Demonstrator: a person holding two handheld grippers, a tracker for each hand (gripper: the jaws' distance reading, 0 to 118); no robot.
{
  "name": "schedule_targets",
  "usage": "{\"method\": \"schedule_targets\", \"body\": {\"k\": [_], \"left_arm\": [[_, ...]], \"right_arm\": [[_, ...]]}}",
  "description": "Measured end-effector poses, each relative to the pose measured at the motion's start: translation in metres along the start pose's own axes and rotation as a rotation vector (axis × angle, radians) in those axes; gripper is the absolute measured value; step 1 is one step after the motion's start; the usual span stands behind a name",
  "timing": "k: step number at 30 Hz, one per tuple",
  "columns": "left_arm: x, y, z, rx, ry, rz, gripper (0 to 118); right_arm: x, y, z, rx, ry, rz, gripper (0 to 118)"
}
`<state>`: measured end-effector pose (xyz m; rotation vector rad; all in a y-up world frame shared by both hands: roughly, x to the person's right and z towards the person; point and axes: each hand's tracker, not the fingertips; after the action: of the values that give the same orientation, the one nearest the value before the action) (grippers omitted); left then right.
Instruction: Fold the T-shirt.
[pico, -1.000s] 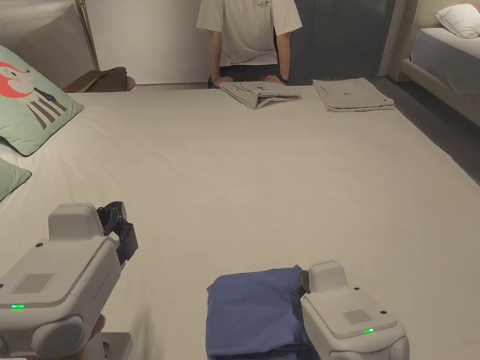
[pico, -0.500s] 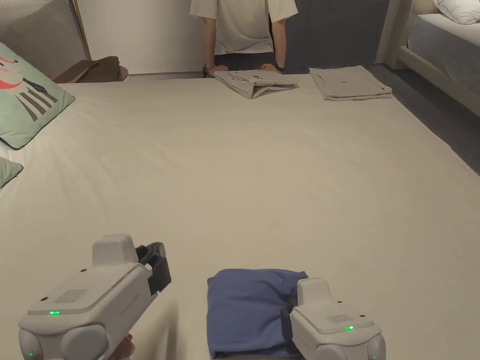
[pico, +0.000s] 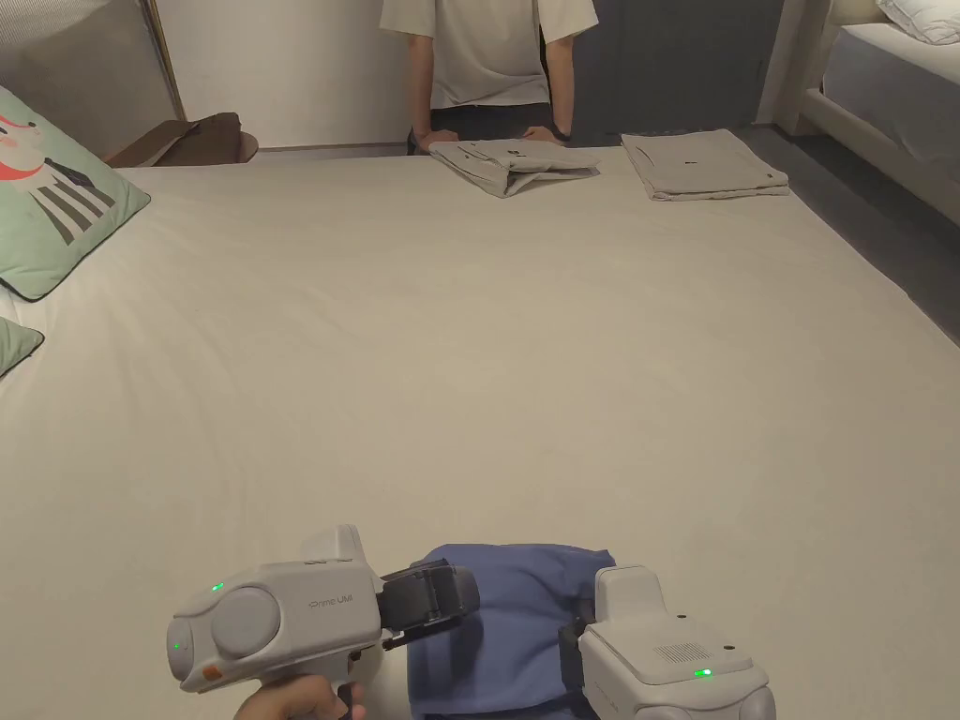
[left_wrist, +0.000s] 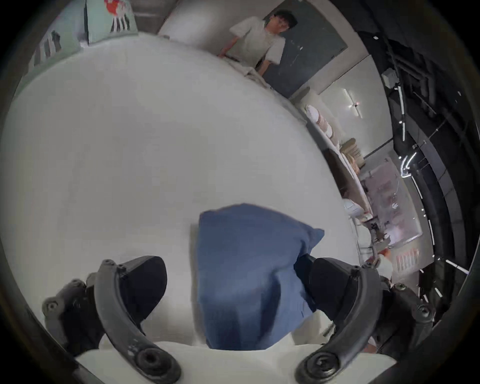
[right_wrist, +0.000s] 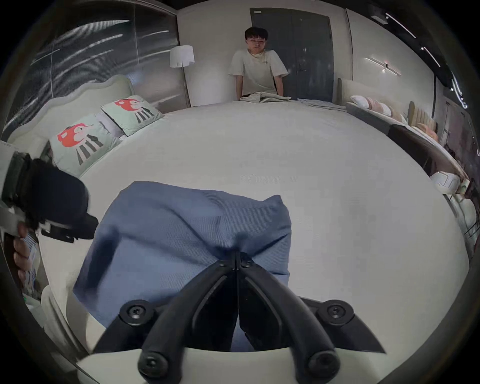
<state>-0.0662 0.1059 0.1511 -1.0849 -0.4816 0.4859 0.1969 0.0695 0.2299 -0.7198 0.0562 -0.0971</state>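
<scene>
A blue T-shirt (pico: 520, 609) lies folded into a small block near the front edge of the bed (pico: 469, 356). My right gripper (pico: 574, 630) rests at the block's right side. In the right gripper view its jaws (right_wrist: 237, 256) are shut, pinching a bunched fold of the blue T-shirt (right_wrist: 181, 228). My left gripper (pico: 452, 600) is turned on its side and points right at the shirt's left edge. In the left gripper view it (left_wrist: 233, 272) stands open, with the blue T-shirt (left_wrist: 246, 259) lying between the two spread jaws. The left gripper (right_wrist: 59, 205) also shows in the right gripper view.
A person stands at the bed's far edge with hands on a loosely folded beige garment (pico: 511, 167). A flat folded beige garment (pico: 703, 164) lies to its right. Green pillows (pico: 52, 197) sit at the left. A second bed (pico: 891, 94) stands at far right.
My left gripper has swung right and low, rolled onto its side, and now reaches the shirt's left edge. The right gripper has stayed on the shirt.
</scene>
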Motion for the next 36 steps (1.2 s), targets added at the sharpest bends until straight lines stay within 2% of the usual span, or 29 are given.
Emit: {"method": "schedule_targets", "body": {"k": [4,5,6,8,10,11,15,20,24,29,36], "left_arm": [[-0.004,-0.002,-0.013,-0.063,-0.035,0.018,82],[-0.005,-0.004,-0.015,-0.078,-0.051,0.033,61],[-0.005,-0.005,-0.017,-0.075,-0.032,0.037,55],[-0.006,-0.01,-0.015,-0.051,-0.038,0.023,49],[-0.008,-0.011,-0.013,-0.045,-0.078,0.046,24],[-0.009,-0.012,-0.013,-0.049,-0.121,0.078,24],[-0.007,-0.01,-0.01,-0.037,-0.085,0.022,20],[-0.014,0.006,0.011,-0.02,-0.093,-0.016,20],[-0.029,0.027,0.036,0.008,-0.003,-0.105,20],[-0.067,0.056,0.075,0.021,0.113,-0.155,20],[-0.137,0.087,0.133,0.063,0.304,-0.168,20]], "right_arm": [[0.002,-0.001,0.0,0.002,0.008,-0.006,0],[0.002,0.0,0.0,0.002,0.009,-0.008,0],[0.002,-0.001,0.0,0.003,0.009,-0.009,0],[0.003,-0.001,0.0,0.004,0.012,-0.012,0],[0.003,0.0,0.001,0.003,0.016,-0.006,0],[0.002,0.001,0.001,0.002,0.015,0.002,0],[-0.003,0.009,0.01,0.011,0.006,0.028,0],[-0.016,0.035,0.04,0.166,-0.011,0.057,0],[-0.028,0.065,0.066,0.306,-0.026,0.057,0],[-0.044,0.1,0.095,0.474,-0.053,0.074,0],[-0.065,0.134,0.109,0.592,-0.075,0.116,0]]}}
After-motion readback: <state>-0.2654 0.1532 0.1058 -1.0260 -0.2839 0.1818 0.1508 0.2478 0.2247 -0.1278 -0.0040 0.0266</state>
